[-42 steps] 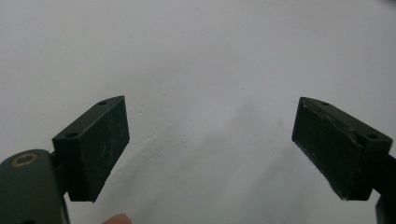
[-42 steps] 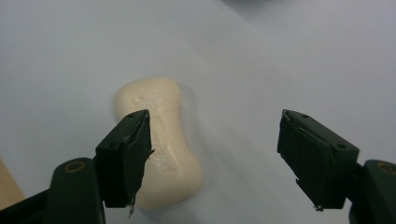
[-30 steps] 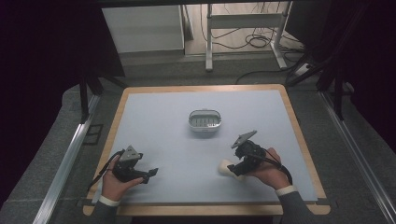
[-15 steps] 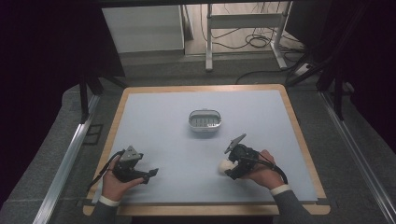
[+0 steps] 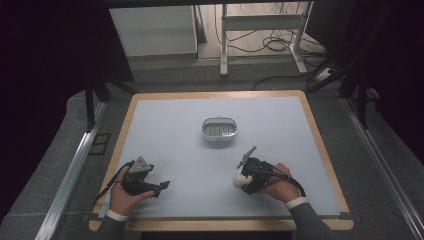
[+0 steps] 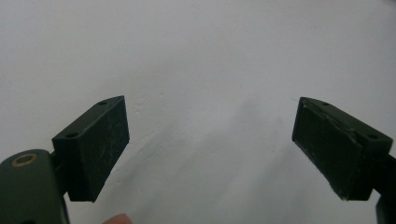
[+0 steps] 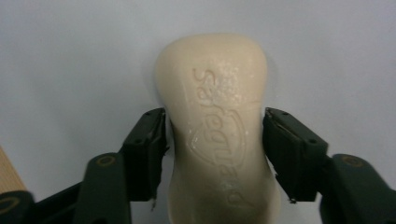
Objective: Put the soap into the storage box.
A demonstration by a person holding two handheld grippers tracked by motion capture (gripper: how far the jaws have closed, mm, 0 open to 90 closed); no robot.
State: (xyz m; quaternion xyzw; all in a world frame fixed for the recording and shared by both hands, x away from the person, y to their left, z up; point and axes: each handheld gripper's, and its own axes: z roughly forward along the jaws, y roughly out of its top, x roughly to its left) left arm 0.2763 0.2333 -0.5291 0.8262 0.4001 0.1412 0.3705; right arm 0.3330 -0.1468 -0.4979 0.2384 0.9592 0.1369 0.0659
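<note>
My left tongs (image 5: 161, 186) are in my left hand (image 5: 125, 197), low over the pale table (image 5: 175, 130). Their 2 jaws stand wide apart and hold nothing. In the left gripper view I see bare table between them. I think I keep these tongs off to the side so they are out of the way while my other hand works.

Ahead of both tongs, and between them, sits a small metal dish (image 5: 219, 129) with a ribbed inside. It looks like a soap dish, so I guess the soap may go there, but nobody has told me the job.

My right tongs (image 7: 215, 154) are in my right hand (image 5: 280, 187). Their 2 jaws press on a cream soap bar (image 7: 215, 126), 1 on each side. They squeeze it across its narrow waist, which I think is the best spot, because soap is slippery and the fat ends stop it sliding out.

The bar's long way runs straight out from my right tongs. Its rounded end points away from the tongs, past the jaw tips. The face with raised letters looks up at the camera. In the high view the soap sticks out toward my left tongs, just above the table.
</note>
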